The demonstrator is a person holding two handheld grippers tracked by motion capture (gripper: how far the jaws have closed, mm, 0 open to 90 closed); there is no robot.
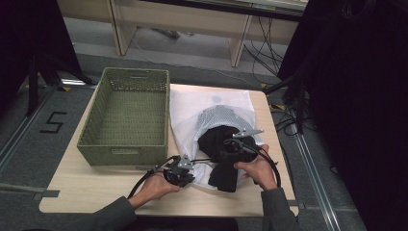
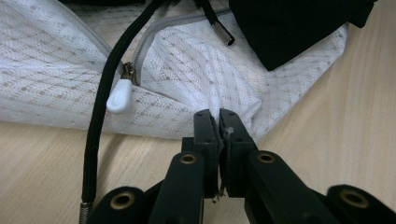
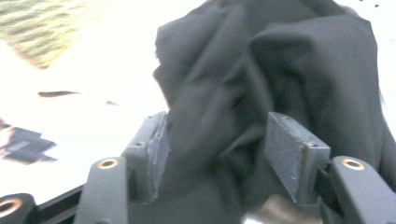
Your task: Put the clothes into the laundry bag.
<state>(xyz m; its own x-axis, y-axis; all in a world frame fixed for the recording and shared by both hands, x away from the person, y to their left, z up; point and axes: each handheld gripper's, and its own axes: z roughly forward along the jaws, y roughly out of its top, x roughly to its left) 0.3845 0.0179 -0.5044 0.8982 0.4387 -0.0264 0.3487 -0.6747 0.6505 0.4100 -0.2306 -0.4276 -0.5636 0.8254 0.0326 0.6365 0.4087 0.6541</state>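
Left fingers [image 2: 218, 122] pinching white mesh bag [image 2: 196, 70] edge; right fingers [image 3: 215, 140] spread, black garment [image 3: 280, 70] between, seemingly loose.

White mesh laundry bag [image 1: 211, 108], unzipped, its near edge pinched in the left gripper [image 2: 219, 116]; crumpled black garment [image 1: 225, 154] spilling from its mouth, apparently loose between the right gripper [image 3: 217, 140] jaws.

We see the left gripper [image 2: 219, 122] with jaws pinched together, the right gripper [image 3: 215, 144] with jaws spread; both forearms enter from below.
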